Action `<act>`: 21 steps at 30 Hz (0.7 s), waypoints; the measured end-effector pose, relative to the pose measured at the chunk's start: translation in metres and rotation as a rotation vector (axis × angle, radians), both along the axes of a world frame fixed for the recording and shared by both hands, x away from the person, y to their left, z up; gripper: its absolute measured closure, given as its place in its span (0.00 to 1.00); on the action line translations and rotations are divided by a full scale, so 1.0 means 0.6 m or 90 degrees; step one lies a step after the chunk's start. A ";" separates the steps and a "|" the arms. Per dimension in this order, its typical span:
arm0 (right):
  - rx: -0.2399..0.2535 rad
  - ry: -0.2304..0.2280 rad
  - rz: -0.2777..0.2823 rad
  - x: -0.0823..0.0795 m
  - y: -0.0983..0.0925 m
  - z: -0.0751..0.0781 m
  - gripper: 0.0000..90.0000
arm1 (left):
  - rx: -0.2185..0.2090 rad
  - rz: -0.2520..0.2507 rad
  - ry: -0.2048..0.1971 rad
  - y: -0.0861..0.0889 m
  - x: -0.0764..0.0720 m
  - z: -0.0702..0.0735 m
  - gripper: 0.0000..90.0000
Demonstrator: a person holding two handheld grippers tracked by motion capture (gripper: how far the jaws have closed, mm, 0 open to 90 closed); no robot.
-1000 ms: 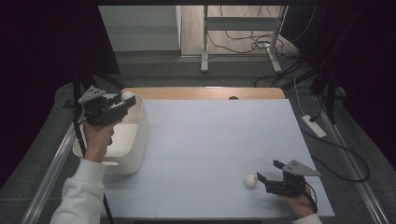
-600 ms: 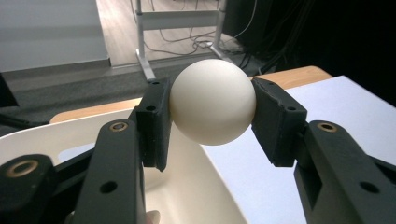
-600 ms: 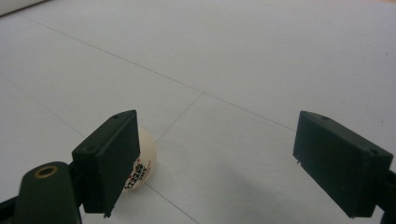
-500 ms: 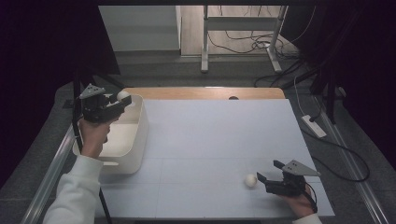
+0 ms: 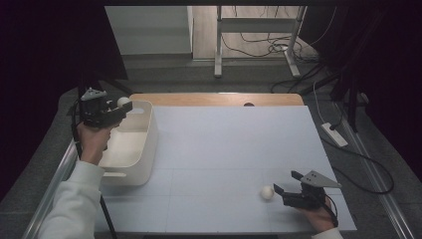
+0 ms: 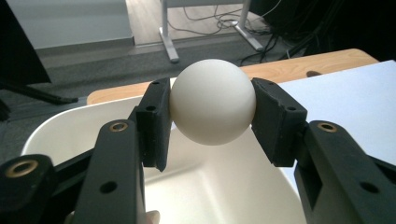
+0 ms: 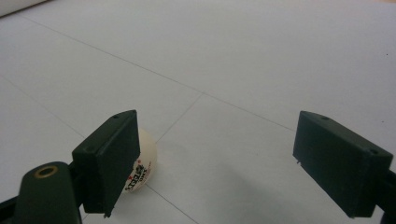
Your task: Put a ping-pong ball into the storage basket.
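A white ball (image 5: 123, 101) (image 6: 212, 107) is clamped between the jaws of my left gripper (image 5: 122, 105) (image 6: 211, 122), which is shut on it. It hangs over the far left part of a white bin (image 5: 148, 130) (image 6: 65, 130) at the table's left side. A second white ball (image 5: 267, 192) (image 7: 144, 163) with red print lies on the table near the front right. My right gripper (image 5: 279, 191) (image 7: 219, 161) stands open just right of it, low over the table. In the right gripper view this ball rests by the left jaw, partly hidden behind it.
A pale blue mat (image 5: 229, 149) covers the table, with a wooden strip (image 5: 214, 98) along the far edge. Beyond the table are a metal stand's legs (image 5: 219, 59) and cables (image 5: 268, 47) on the floor. A power strip (image 5: 334, 134) lies off the right edge.
My left gripper has carried its ball a little to the left over the bin. The right gripper and the ball beside it have stayed where they were.
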State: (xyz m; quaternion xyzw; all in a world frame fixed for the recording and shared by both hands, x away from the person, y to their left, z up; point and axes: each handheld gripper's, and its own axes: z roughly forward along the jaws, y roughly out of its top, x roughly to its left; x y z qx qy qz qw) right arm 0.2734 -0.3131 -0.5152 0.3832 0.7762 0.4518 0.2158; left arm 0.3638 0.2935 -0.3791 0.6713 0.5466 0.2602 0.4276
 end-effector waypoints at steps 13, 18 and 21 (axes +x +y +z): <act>-0.001 0.002 -0.002 0.001 0.000 -0.001 0.16 | 0.009 0.004 0.054 0.003 0.027 -0.020 0.56; -0.003 0.002 -0.002 0.001 0.000 -0.001 0.16 | 0.024 -0.001 0.080 -0.001 0.037 -0.028 0.56; -0.003 0.002 -0.002 0.001 0.000 -0.001 0.16 | 0.023 -0.004 0.090 -0.002 0.039 -0.032 0.56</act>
